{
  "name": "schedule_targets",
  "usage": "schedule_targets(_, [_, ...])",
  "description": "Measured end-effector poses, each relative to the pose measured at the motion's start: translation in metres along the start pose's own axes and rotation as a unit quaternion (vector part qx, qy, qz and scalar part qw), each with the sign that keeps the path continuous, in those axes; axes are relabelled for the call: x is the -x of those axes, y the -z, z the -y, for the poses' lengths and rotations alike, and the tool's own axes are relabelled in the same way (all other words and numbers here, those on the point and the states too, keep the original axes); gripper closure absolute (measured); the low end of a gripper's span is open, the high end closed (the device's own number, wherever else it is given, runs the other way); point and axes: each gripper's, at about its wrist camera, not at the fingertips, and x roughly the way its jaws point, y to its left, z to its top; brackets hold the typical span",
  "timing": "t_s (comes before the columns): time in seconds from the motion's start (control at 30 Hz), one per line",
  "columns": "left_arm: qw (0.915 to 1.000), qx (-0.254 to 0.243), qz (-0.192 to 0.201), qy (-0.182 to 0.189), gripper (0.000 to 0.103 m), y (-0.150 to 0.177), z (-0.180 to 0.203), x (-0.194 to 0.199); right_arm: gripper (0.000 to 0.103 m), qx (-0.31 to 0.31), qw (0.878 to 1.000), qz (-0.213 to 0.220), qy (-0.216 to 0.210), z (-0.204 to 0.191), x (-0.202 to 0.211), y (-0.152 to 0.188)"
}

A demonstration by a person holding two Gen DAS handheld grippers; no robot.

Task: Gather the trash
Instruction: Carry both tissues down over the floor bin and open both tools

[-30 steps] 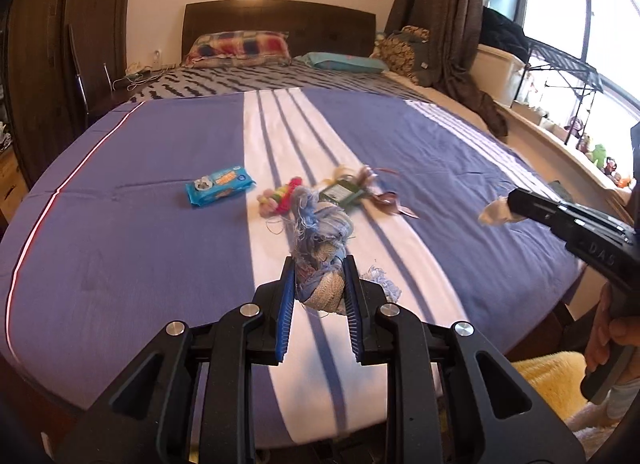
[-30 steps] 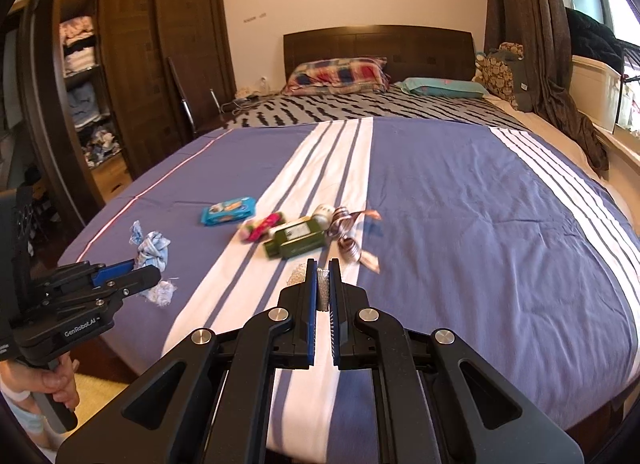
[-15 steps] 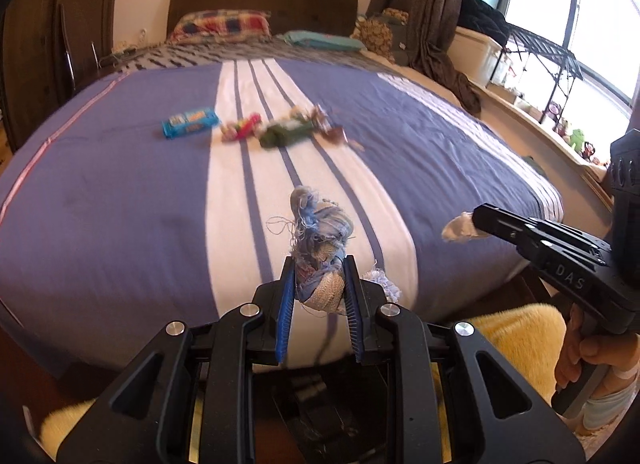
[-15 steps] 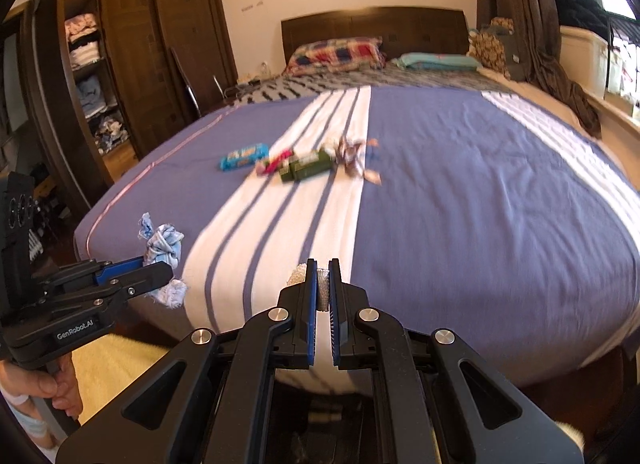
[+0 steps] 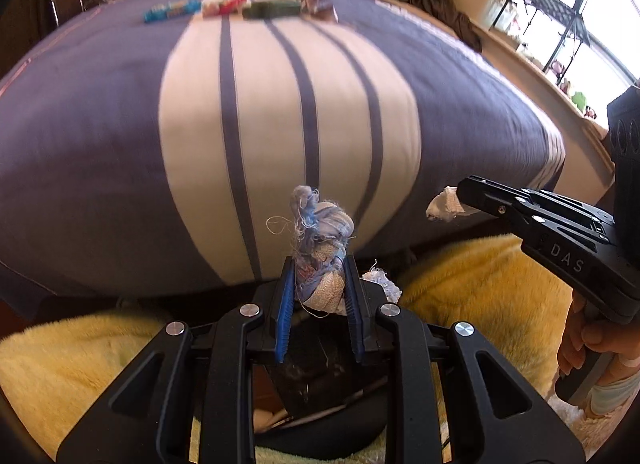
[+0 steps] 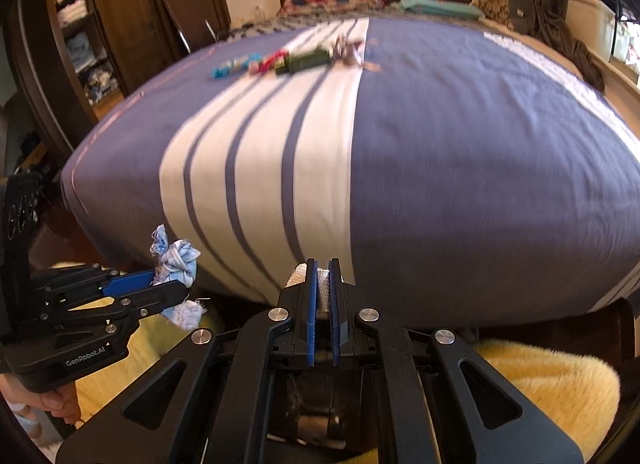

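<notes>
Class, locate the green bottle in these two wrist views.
The green bottle lies on the bed's white stripe toward the headboard, in both views, between the red packet and crumpled ribbon.

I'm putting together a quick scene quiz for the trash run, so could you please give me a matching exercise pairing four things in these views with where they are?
Things:
1. frayed blue cloth wad
2. small white scrap
3. green bottle
4. yellow fluffy rug

Places:
A. on the floor at the foot of the bed
B. clamped in the left gripper
C. lying on the bedspread in the row of litter
D. pinched in the right gripper

Pairs: 1-B, 2-D, 3-C, 4-A
</notes>
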Motion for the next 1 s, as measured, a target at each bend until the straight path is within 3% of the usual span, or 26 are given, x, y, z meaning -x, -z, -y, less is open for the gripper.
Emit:
schedule_targets(0.3, [0.9965,0.02,-0.078,0.02,0.081,0.032,-0.01,-0.05,0.096,-0.008,0.997,-0.072,-0.013,-0.002,-0.037,0.036])
schedule_targets(0.6, [0.9849,0.03,-0.166,0.04,0.081,0.063,-0.008,-0.101,0.096,-0.028,0.988,-0.15,-0.031,-0.002,-0.079,0.066])
schedule_targets(0.9, [0.9801,0.038,-0.19,0.044,0.078,0.071,-0.009,-0.116,0.093,-0.038,0.982,-0.181,-0.037,-0.007,-0.101,0.065])
schedule_targets(1.0, [0.9804,0.039,-0.188,0.042,0.071,0.07,-0.012,-0.115,0.093,-0.038,0.981,-0.184,-0.04,-0.009,-0.102,0.066])
